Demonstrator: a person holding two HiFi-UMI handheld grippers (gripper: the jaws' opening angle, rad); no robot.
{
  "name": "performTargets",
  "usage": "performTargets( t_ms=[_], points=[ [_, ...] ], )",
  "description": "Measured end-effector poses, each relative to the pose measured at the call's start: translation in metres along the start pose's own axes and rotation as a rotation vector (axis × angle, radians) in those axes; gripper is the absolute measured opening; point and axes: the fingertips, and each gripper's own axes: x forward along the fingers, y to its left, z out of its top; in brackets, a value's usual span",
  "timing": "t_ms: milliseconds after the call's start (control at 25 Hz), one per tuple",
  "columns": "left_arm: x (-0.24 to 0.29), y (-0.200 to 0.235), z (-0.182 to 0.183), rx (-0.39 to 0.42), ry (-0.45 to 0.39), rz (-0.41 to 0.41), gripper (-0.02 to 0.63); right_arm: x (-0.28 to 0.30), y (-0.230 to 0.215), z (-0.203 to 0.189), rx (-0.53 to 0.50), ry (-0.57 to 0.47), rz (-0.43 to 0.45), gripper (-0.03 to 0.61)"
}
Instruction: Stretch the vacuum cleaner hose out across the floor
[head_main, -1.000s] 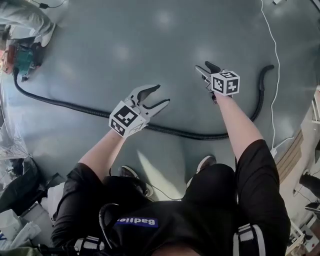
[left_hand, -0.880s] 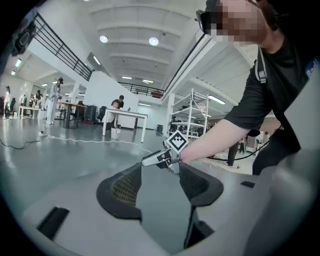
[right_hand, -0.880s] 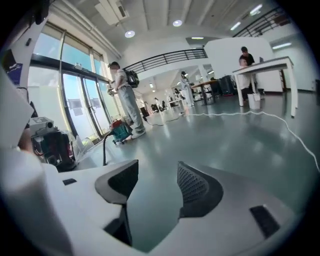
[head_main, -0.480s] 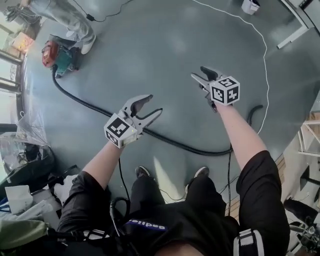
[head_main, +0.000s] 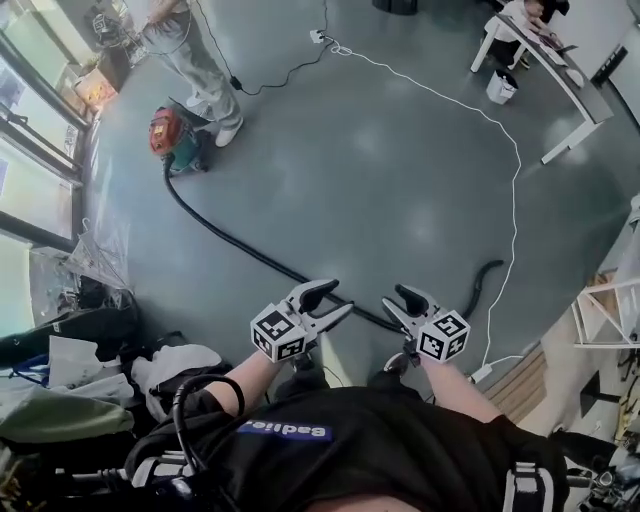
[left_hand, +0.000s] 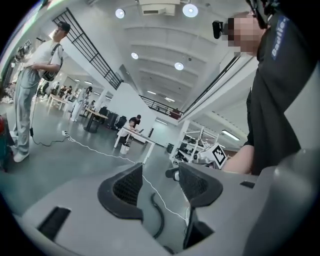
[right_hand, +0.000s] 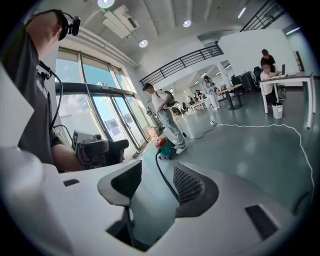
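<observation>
Writing: white lettering on a blue strip across the wearer's black shirt (head_main: 290, 432), upside down in the head view; it seems to read "Badlie", the end unclear.
Markers: black-and-white square codes on the cube of each tool, not readable as text.
Left gripper (head_main: 338, 298): released, its grey jaws spread with only air between them; held high above the floor.
Right gripper (head_main: 392, 298): released too; its jaws have just been closing a little yet stand apart, with nothing between them.
Black ribbed vacuum cleaner hose (head_main: 230, 235): lies on the grey floor, untouched. It runs from the machine in a long curve towards the wearer, passes under both tools in the head view, and its free end curls up at the right.
Red-and-teal vacuum cleaner (head_main: 172, 140): on the floor at upper left, hose attached.
Standing person in light trousers (head_main: 195, 55): just beside the vacuum cleaner.
Thin white cable (head_main: 516, 160): loops across the floor to the right, near the hose's free end.
White desk (head_main: 560, 60): far right corner, a seated person (head_main: 525, 15) at it, a white bin (head_main: 498, 85) beside.
Clutter: bags and clear plastic sheet (head_main: 100, 260) along the windowed left wall, close to the hose's middle stretch.
</observation>
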Motion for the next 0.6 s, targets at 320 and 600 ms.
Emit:
performTargets(
  t_ms=[320,600],
  points=[
    [-0.076,-0.052,0.046,0.106,0.016,-0.123,0.141,-0.022,0.153,0.049,-0.066,-0.205,0.038,0.090],
    [-0.067,-0.130,0.092,0.196,-0.099,-0.163,0.061,-0.102,0.177,0.074,-0.165,-0.337,0.018,0.034]
  ],
)
